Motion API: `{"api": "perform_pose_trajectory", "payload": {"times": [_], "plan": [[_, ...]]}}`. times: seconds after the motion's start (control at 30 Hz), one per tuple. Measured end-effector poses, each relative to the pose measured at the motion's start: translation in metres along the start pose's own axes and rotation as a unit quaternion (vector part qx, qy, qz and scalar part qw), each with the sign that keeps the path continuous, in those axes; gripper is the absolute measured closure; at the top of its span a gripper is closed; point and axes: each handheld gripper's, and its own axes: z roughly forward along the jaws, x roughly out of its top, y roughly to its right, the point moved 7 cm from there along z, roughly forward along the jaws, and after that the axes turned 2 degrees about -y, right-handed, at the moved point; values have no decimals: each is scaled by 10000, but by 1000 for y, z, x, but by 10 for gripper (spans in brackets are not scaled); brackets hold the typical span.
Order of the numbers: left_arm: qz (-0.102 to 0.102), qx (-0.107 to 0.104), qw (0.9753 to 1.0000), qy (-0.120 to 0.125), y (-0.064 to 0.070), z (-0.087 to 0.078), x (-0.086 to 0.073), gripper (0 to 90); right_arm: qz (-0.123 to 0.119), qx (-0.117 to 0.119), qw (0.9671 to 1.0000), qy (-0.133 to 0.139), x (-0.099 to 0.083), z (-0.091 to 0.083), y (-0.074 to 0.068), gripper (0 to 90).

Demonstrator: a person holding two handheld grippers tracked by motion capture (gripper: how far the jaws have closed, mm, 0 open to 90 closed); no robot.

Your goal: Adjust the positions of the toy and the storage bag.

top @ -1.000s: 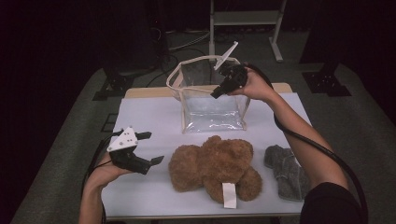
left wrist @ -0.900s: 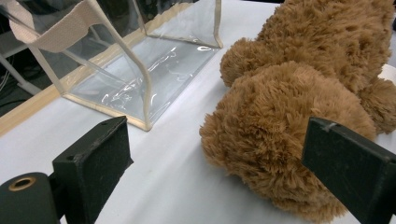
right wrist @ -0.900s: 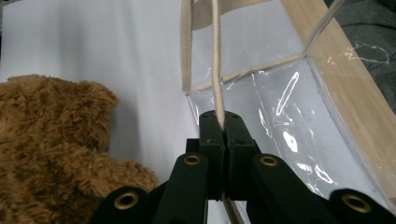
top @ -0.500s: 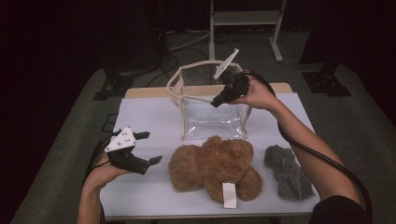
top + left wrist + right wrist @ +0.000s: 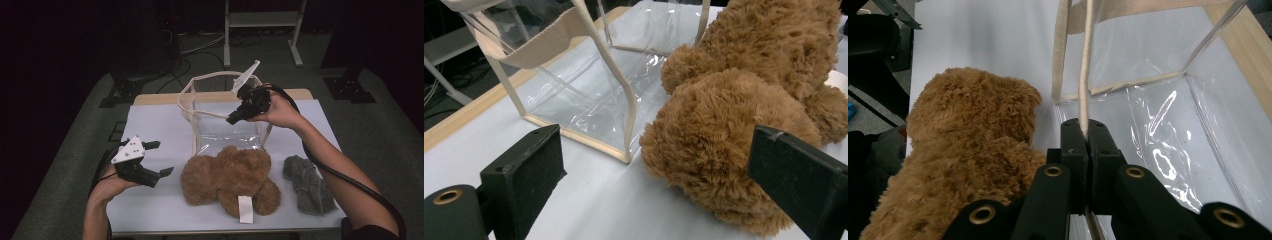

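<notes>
Hidden parts: bag [image 5: 227,120] base on the near side sits behind the teddy bear [image 5: 227,177]; in the right gripper view the strap runs down between the jaws and its lower end is lost behind them.
Cut off: bag top in the left gripper view; the bear's far end in both gripper views.
Hard to tell: the bag's clear walls show mostly as glare and creases.
Bag look: see-through plastic, boxy, standing upright with its mouth open, cream fabric trim along edges and rim, cream strap [image 5: 1083,75].
Bag place: on the white table [image 5: 150,125], directly behind the bear and touching it.
Right gripper [image 5: 234,119]: at the bag's near rim, jaws pressed together on the strap.
Left gripper [image 5: 161,158]: left of the bear and near the bag's front left corner, jaws spread wide with nothing between them, aimed at the bear's furry end.
Bear: brown, fluffy, lying flat, white tag [image 5: 245,209] at its front edge.
Grey cloth [image 5: 308,181]: crumpled, to the bear's right, well clear of the bag.
</notes>
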Motion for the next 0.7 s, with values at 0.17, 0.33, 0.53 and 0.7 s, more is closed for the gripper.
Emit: {"api": "perform_pose_trajectory", "payload": {"times": [0.17,0.33,0.53,0.7], "plan": [[-3,-11,10000,-14,0,1,0,73,24,34,10000,-28,-2,2,-4,870],[-15,-11,10000,4,0,0,-1,73,56,19,10000,-7,-3,3,-4,867],[-41,0,10000,2,-1,0,-2,73,179,-1,9997,157,0,-7,-3,680],[-60,14,10000,-5,-2,-1,-3,73,69,-77,9991,416,5,-26,-11,481]]}}
